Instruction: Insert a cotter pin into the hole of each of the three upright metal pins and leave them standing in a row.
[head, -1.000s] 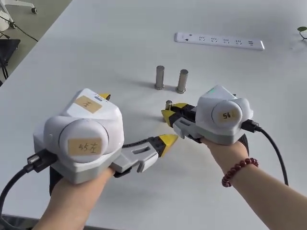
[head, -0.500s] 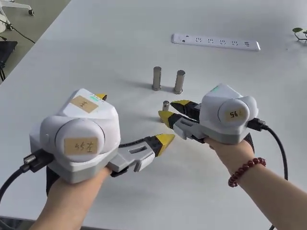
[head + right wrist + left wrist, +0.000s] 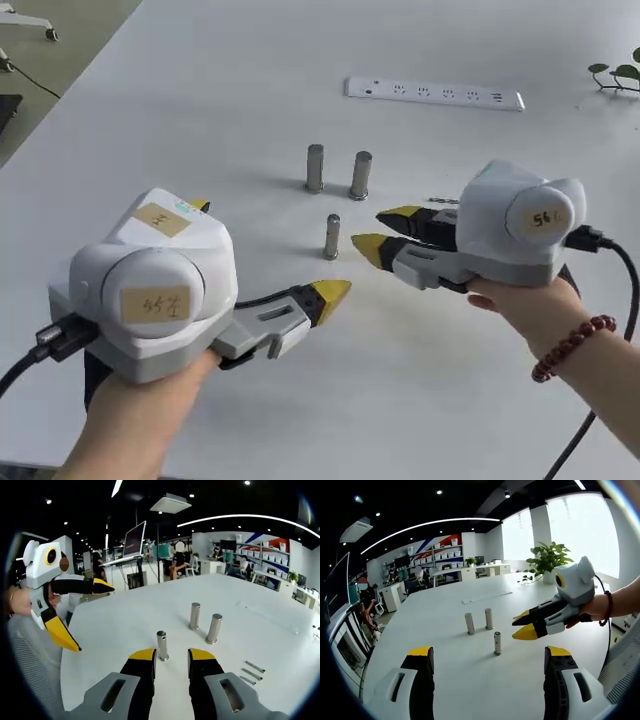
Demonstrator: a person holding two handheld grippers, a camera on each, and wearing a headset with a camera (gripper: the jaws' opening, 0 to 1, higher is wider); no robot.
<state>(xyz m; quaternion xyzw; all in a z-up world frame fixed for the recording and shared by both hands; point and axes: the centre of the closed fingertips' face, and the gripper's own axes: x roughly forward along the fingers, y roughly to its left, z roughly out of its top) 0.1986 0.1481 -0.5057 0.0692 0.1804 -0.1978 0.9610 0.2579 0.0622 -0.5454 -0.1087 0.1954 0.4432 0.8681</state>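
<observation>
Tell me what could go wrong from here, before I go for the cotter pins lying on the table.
1. The nearest upright grey metal pin stands free, just ahead of the right gripper; a nudge could topple it.
2. The thin metal cotter pins lie flat on the white table; the broad yellow-tipped jaws may slip off them.
3. That pin stands out of line with the two grey pins behind.

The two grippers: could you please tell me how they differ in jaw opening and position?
Jaw opening: the left gripper has its jaws wide apart, while the right gripper leaves only a narrow gap. Position: the right gripper's tips are close beside the nearest metal pin without touching it, while the left gripper is farther back from it. Both are empty, with yellow jaw tips.
</observation>
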